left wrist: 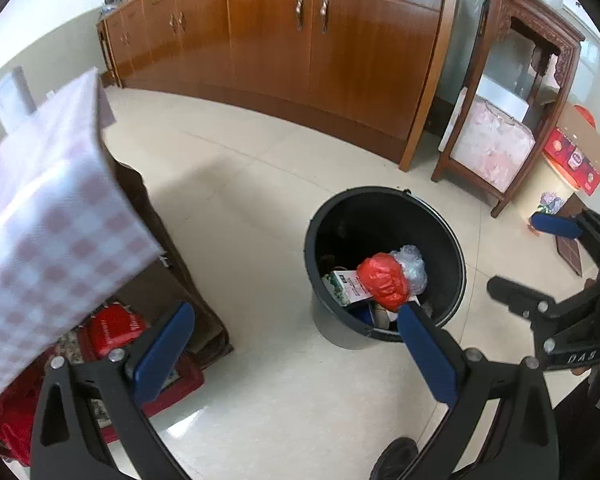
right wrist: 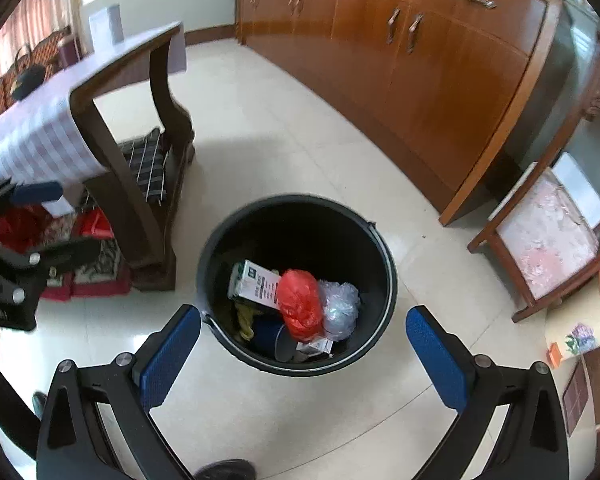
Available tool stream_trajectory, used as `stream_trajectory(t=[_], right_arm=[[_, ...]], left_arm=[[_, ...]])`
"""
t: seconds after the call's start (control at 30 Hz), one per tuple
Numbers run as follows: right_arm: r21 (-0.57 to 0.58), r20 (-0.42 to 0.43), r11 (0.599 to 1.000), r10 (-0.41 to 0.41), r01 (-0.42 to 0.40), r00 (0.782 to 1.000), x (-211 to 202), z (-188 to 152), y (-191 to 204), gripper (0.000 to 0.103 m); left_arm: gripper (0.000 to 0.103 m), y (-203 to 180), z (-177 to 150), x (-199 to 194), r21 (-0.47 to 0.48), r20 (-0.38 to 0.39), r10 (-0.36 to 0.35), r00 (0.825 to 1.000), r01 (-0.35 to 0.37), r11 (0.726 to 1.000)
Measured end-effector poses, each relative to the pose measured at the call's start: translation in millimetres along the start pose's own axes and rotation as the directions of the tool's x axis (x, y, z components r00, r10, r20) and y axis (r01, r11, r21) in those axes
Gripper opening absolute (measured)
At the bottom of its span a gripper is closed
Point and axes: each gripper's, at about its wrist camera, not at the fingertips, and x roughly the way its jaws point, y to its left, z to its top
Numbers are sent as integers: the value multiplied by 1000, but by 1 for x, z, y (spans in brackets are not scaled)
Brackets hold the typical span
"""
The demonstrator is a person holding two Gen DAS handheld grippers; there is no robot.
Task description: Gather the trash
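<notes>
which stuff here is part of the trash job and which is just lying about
Job: black bin, red bag, clear plastic bag, carton, both open, empty tools, left tool, right tool.
Lying about: wooden cabinets, checked-cloth table, carved stand.

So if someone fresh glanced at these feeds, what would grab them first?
The black bucket on the pale tiled floor, with a bright red bag in it between a white carton and a crumpled clear bag. Next, both claws, right and left, open and empty above it. Then the checked tablecloth at the left.
</notes>
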Motion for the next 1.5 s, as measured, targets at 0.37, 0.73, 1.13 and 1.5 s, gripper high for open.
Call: stream_trajectory(t=[0.37,0.73,1.13,1.5], right_arm=[[119,89,990,-85,74,992,-99,-6,38,103],[152,179,986,-89,62,980,-165,-23,80,103],[129,273,988,-114,81,955,-226,-37,103,103],[125,329,989,-116,79,937,-252,-34,110,103]], left_arm=[[102,16,-10,-82,-21,109,80,991,-78,997],[102,20,-48,-152,-56,170,160,973,-152,987],[102,9,-64,-217,-103,291,170,941,-146,984],[102,14,-64,-241,-129,351,192,917,-156,979]])
